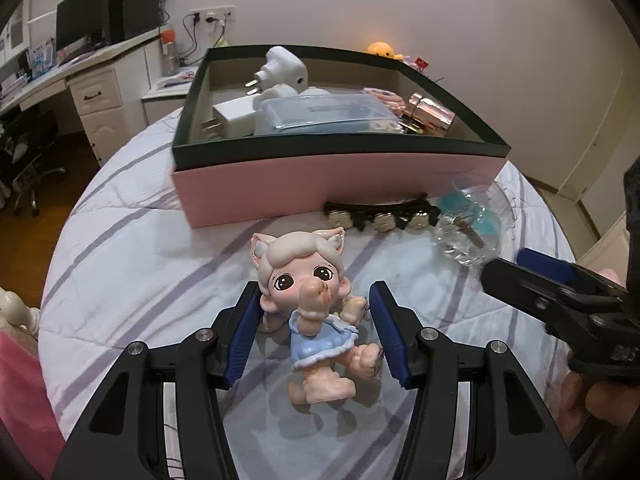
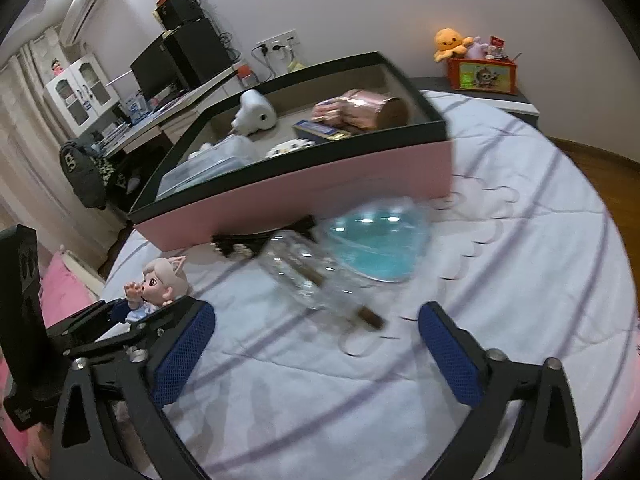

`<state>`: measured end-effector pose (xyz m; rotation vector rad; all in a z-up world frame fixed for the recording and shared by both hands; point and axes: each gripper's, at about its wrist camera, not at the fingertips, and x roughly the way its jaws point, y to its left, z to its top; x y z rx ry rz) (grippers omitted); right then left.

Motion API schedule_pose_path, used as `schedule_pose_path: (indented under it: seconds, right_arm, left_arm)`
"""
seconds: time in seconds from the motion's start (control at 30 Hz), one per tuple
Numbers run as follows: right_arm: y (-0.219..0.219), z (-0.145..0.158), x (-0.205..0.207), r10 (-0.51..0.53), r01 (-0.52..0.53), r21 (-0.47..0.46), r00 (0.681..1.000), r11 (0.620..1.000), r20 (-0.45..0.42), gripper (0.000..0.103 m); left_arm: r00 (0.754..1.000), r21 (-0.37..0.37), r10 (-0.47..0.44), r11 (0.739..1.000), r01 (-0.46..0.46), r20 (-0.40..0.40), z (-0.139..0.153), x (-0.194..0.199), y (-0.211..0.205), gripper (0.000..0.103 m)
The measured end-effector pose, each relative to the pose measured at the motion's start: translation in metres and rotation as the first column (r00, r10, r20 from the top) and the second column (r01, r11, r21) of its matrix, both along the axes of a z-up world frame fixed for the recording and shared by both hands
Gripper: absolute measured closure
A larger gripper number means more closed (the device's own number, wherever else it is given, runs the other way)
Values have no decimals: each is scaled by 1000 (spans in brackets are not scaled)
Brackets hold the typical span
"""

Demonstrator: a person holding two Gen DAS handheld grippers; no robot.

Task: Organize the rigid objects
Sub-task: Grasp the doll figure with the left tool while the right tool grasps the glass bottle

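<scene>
Straddling the doll figurine (image 1: 316, 316), left gripper (image 1: 312, 336) jaws open, not yet touching. Rigid, light, top-heavy; best pinched at torso. Right gripper (image 2: 316, 356) wide open, empty, near clear jar (image 2: 308, 276). Pink box (image 1: 320, 184) far.

Doll figurine (image 1: 316, 312) upright on bedspread; clear bottle (image 2: 312, 276) lying nearby.

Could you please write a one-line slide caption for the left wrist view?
Open left gripper straddles a doll figurine on the quilted bed, pink box of sorted items behind.
</scene>
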<state>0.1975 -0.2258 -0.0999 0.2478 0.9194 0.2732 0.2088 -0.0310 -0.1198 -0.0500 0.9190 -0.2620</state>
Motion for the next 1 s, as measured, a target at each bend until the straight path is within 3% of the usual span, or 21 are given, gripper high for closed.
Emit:
schedule_pose_path:
  seconds: [0.07, 0.23, 0.43, 0.57, 0.67, 1.0]
  right_arm:
    - [9, -4, 4, 21, -21, -5, 1000, 1000, -8, 11]
    - [19, -8, 8, 65, -66, -22, 998, 998, -18, 31]
    - [26, -12, 22, 107, -107, -62, 994, 992, -16, 33]
    - [42, -12, 26, 148, -148, -152, 989, 977, -15, 34]
    - [45, -12, 23, 162, -160, -182, 987, 970, -6, 51]
    - [34, -3, 3, 175, -173, -118, 984, 978, 13, 51]
  left_arm:
    - [1000, -3, -5, 1000, 5, 0, -2, 0, 3, 47]
    - [1000, -12, -20, 1000, 20, 7, -5, 0, 7, 46]
    - [1000, -22, -19, 1000, 19, 12, -6, 0, 8, 46]
    - [1000, -27, -20, 999, 20, 11, -5, -1, 9, 46]
    - [1000, -27, -20, 999, 20, 11, -5, -1, 8, 47]
    - [1000, -36, -7, 999, 7, 19, 2, -6, 14, 53]
